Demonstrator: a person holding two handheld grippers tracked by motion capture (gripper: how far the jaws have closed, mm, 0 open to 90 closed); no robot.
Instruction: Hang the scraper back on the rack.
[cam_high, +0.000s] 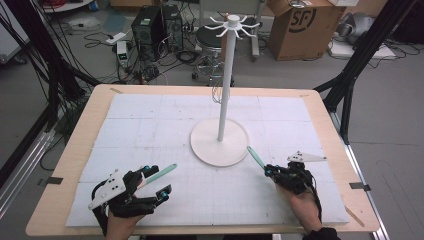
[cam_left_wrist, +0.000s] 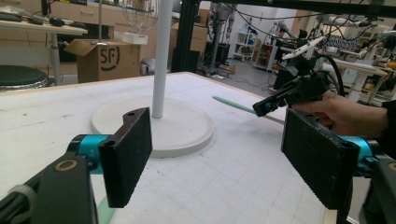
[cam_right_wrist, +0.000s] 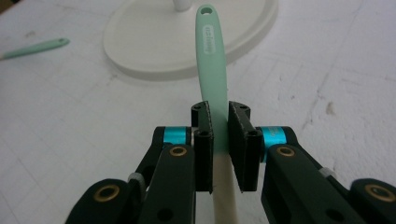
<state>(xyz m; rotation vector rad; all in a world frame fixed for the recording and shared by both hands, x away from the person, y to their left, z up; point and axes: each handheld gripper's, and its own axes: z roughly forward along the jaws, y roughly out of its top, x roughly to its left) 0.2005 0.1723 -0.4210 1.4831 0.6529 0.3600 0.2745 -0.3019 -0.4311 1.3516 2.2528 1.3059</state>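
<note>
Your right gripper has its jaws pinching a mint-green utensil near the join of its green handle and pale lower part. In the right gripper view the handle points up the frame toward the white stand base, and the hanging hole at its tip is plain to see. In the high view that gripper sits at lower right of the counter, with the green handle angled toward the base.

Your left gripper, at lower left of the high view, has its jaws spread wide and grips nothing. A second green utensil lies on the counter just beside it, running past the upper jaw; whether it touches that jaw I cannot tell.

The stand's pole rises at the middle of the frame, and its hooks at the top centre look bare. So I judge you're early on: one utensil is gripped, none is hung. What's left is to lift yours to a hook, thread the hole on, then take the other.
</note>
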